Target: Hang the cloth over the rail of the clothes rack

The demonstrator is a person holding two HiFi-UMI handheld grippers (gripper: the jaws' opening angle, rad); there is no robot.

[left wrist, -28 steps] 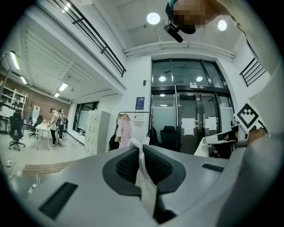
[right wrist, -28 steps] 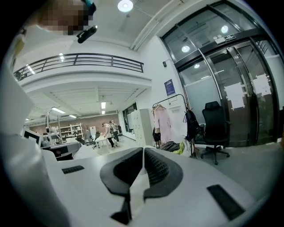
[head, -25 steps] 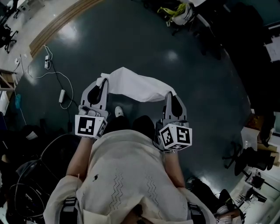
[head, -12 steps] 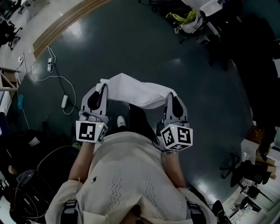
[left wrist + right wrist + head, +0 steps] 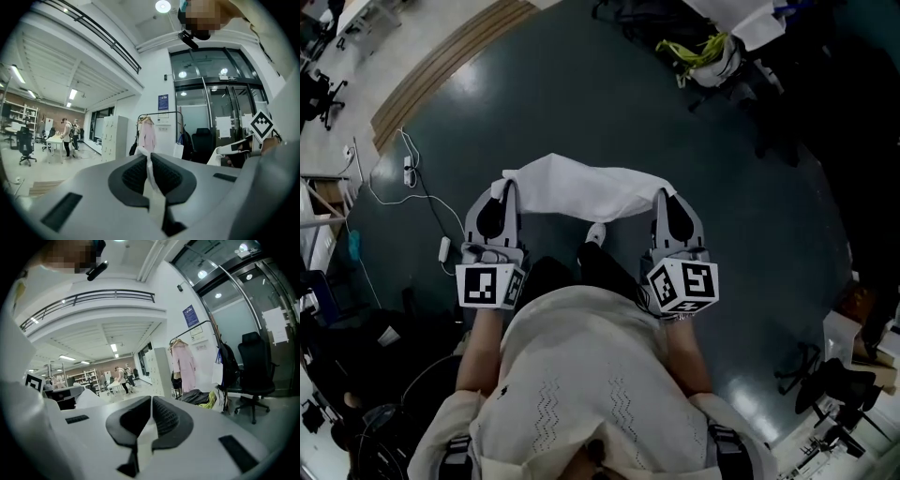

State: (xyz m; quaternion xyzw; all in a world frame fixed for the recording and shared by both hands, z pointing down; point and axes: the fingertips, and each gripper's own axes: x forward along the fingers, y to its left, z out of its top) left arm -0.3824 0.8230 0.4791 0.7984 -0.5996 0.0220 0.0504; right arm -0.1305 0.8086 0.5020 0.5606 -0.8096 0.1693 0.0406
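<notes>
A white cloth (image 5: pixel 581 187) hangs stretched between my two grippers, above the dark floor in the head view. My left gripper (image 5: pixel 504 184) is shut on its left end, and a strip of the cloth (image 5: pixel 151 180) shows pinched between the jaws. My right gripper (image 5: pixel 662 195) is shut on the right end, where the cloth (image 5: pixel 146 430) sits in the pads. The clothes rack (image 5: pixel 161 123) stands far ahead by the glass doors, with a pink garment (image 5: pixel 148 136) on its rail. The rack (image 5: pixel 197 331) and garment (image 5: pixel 183 363) also show in the right gripper view.
A cable and power strip (image 5: pixel 442 246) lie on the floor at the left. A heap of bags (image 5: pixel 708 54) sits at the top. A black office chair (image 5: pixel 255 376) stands right of the rack, lockers (image 5: pixel 112 138) to its left. People (image 5: pixel 68 138) stand at a far table.
The floor marks and cable have slid down and left in the head view as the person moved forward. Both grippers keep their hold, and the cloth now lies straighter between them.
</notes>
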